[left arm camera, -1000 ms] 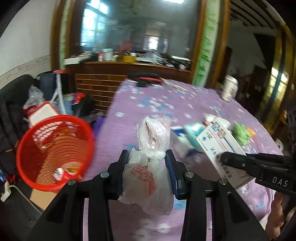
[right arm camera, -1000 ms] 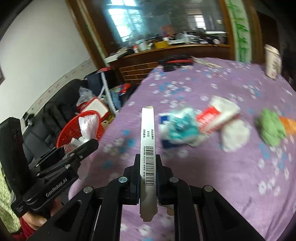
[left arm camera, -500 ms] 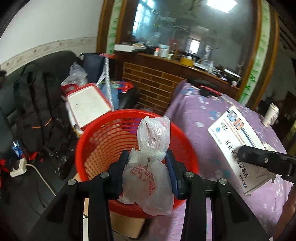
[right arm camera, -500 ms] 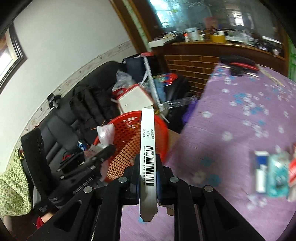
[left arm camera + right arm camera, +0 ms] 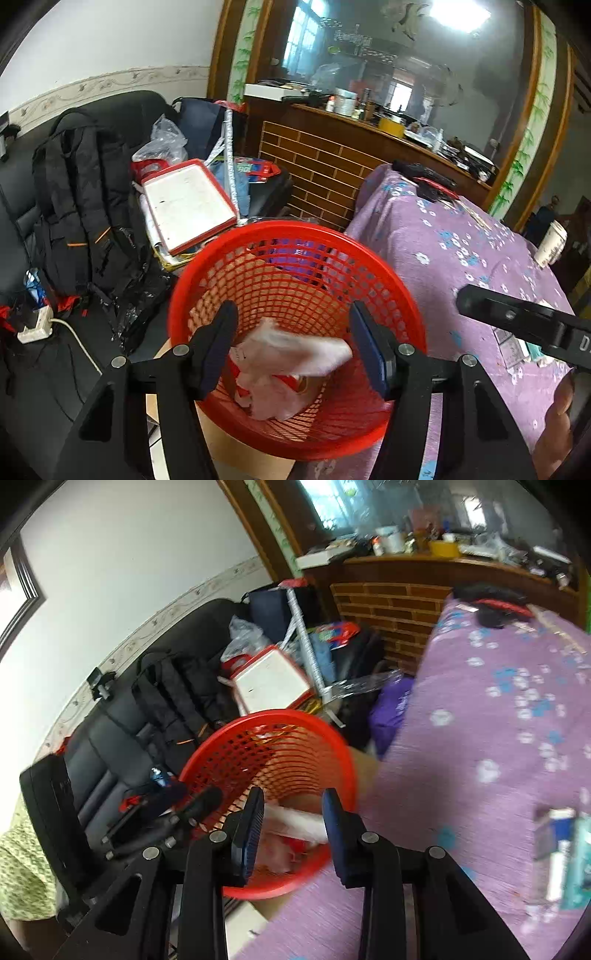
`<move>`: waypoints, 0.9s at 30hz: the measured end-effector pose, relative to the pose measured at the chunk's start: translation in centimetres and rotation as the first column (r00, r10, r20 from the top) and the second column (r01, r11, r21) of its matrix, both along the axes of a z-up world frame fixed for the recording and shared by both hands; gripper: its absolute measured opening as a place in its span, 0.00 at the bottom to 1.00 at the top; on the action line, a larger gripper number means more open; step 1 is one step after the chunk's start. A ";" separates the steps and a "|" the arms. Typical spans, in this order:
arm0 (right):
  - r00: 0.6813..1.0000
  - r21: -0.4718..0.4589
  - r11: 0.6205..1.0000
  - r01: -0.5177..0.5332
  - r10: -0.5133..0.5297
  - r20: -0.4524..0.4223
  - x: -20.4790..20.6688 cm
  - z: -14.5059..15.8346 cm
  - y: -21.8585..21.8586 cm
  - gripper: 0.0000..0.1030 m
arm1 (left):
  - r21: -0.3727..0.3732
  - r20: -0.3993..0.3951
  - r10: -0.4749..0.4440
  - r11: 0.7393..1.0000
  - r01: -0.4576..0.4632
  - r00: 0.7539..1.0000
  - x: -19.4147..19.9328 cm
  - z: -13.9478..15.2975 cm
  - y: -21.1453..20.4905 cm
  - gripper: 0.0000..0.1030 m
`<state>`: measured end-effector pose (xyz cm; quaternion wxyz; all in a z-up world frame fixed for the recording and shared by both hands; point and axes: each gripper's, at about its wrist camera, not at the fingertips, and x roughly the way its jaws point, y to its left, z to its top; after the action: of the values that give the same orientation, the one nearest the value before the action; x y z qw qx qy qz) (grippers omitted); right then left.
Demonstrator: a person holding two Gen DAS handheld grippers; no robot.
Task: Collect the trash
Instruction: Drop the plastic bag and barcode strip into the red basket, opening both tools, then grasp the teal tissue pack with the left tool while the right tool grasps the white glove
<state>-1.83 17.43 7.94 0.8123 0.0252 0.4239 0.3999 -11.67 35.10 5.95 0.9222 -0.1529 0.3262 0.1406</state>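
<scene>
Both grippers are spread wide and carry nothing: your left gripper [image 5: 295,347] hangs over the red basket [image 5: 384,280], your right gripper [image 5: 291,830] over its near rim. Plastic bag [image 5: 291,354] sits blurred inside the basket, straight between and below the left fingers, touching neither pad. In the right wrist view a white flat piece [image 5: 295,821] lies blurred inside the basket between the right fingers; you cannot tell what it is.

Basket stands on a cardboard box [image 5: 240,454], just beside the purple flowered table [image 5: 443,236], which runs off to the right of both grippers. Ahead and left of the basket: white tray with red rim [image 5: 188,206], black backpack [image 5: 81,199] on a dark sofa.

Left wrist view alone shows a paper cup [image 5: 552,243] far right on the table, a power strip [image 5: 33,326] on the floor at left, and the right gripper's black finger crossing in from the right. Right wrist view alone shows small boxes [image 5: 565,853] on the table at right and the left gripper [image 5: 166,812] low left at the basket rim.
</scene>
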 end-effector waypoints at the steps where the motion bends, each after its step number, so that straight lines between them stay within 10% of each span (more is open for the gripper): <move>1: 1.000 0.002 1.000 0.012 -0.012 0.002 -0.2 0.1 -1.1 0.35 | 0.003 0.000 -0.007 1.000 0.007 1.000 0.1 0.1 -0.3 0.59; 11: 0.972 0.039 0.971 0.236 -0.235 -0.025 -0.8 0.2 -16.1 0.35 | 0.022 -0.019 -0.188 0.982 0.189 0.982 2.3 0.8 -9.4 0.60; 22: 0.806 0.003 0.809 0.587 -0.584 -0.100 1.9 -2.0 -33.4 0.41 | 0.006 -0.077 -0.418 0.907 0.420 0.905 6.9 1.4 -22.4 0.69; 27: 0.797 -0.007 0.805 0.593 -0.588 -0.135 4.0 -4.3 -34.0 0.50 | -0.019 -0.111 -0.452 0.891 0.453 0.885 9.4 0.8 -26.0 0.73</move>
<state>2.16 -16.59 3.64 0.8663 0.1968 0.4399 0.1319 -2.22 9.11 6.79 0.9104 -0.0610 0.4035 -0.0685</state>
